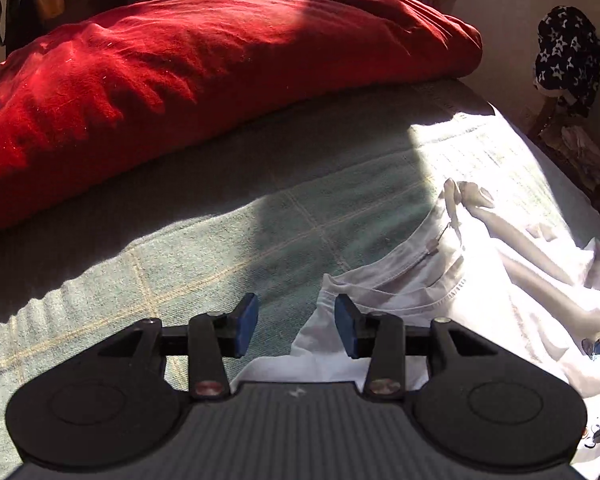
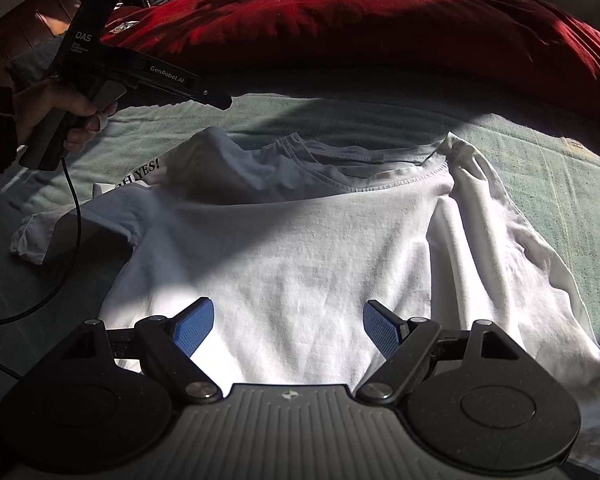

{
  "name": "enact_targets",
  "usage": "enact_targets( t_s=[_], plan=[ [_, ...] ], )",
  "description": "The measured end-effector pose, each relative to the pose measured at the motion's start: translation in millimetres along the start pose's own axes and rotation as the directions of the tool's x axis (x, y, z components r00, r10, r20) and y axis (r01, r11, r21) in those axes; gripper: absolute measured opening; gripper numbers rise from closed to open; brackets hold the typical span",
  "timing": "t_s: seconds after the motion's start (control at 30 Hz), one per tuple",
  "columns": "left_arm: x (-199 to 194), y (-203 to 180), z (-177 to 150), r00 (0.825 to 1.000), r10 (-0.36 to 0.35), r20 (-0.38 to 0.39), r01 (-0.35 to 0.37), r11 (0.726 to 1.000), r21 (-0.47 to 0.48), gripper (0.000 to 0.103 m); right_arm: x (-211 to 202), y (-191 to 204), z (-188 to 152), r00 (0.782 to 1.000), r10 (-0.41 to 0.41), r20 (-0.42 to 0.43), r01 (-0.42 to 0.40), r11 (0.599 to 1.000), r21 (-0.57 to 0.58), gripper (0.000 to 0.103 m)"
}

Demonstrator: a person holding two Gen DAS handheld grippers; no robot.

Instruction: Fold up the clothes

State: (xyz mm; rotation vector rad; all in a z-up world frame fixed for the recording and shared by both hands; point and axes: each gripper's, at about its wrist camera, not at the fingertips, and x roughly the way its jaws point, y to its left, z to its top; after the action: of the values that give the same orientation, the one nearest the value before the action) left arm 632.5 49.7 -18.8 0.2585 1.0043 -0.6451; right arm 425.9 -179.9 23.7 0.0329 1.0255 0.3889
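Observation:
A white T-shirt (image 2: pixel 300 248) lies spread on the green checked bedspread (image 2: pixel 540 168), collar toward the far side, its left shoulder folded over showing black print. My right gripper (image 2: pixel 288 330) is open and empty, low over the shirt's middle. My left gripper (image 1: pixel 296 326) is open and empty, hovering at the shirt's edge (image 1: pixel 420 280) near the collar. In the right wrist view the left gripper's black body (image 2: pixel 112 76) is held in a hand above the shirt's left shoulder.
A big red blanket (image 1: pixel 180 80) is bunched along the far side of the bed (image 2: pixel 380 28). A dark star-patterned cloth (image 1: pixel 568 56) hangs on a chair beyond the bed's right edge. A black cable (image 2: pixel 74 220) trails from the left gripper.

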Motion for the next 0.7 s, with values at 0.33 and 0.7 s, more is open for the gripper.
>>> enact_targets(
  t_s=[0.33, 0.7],
  plan=[
    [44.7, -41.1, -8.9, 0.986, 0.023, -0.164, 0.007, 0.983, 0.182, 0.001, 0.9, -22.8, -12.0, 1.0, -0.016, -0.003, 0.016, 0.997, 0.082, 0.085],
    [26.3, -2.3, 20.1, 0.993, 0.112, -0.048, -0.113, 0.993, -0.024, 0.016, -1.1, -26.4, -13.9, 1.0, -0.024, -0.003, 0.025, 0.996, 0.085, 0.085]
  ],
)
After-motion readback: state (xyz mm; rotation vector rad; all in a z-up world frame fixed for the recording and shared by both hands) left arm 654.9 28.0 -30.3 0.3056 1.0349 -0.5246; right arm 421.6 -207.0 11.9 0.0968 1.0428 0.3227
